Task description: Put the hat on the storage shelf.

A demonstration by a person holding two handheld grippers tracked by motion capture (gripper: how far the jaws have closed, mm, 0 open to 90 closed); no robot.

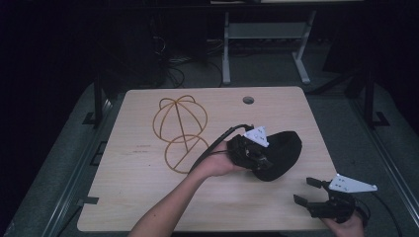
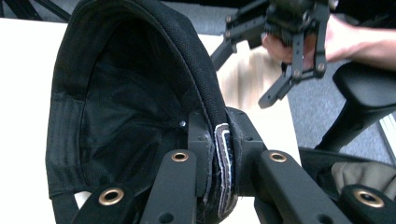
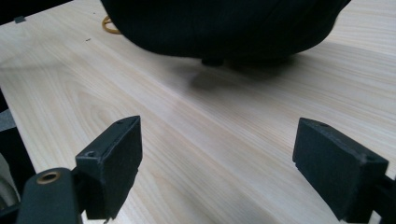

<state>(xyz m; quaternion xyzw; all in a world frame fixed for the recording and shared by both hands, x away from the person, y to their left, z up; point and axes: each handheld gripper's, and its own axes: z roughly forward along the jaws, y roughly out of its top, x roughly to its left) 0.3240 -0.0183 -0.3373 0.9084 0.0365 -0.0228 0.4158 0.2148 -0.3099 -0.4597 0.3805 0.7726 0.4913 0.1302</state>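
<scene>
The left hand-held gripper [image 2: 219, 154] is clamping the black cap's [image 1: 281, 153] rear strap, holding it just above the worktop [image 1: 148, 197], presumably for the wire stand [image 1: 180, 131], while the right hand-held gripper [image 1: 306, 190] is waiting nearby, jaws apart.

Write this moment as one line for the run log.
left gripper: shut on black cap rim | right gripper: open, empty | wire cap stand: bare, on table

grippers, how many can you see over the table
2. The left gripper is over the middle of the table, fingers shut on the black cap. The right gripper is at the near right corner, open.
</scene>
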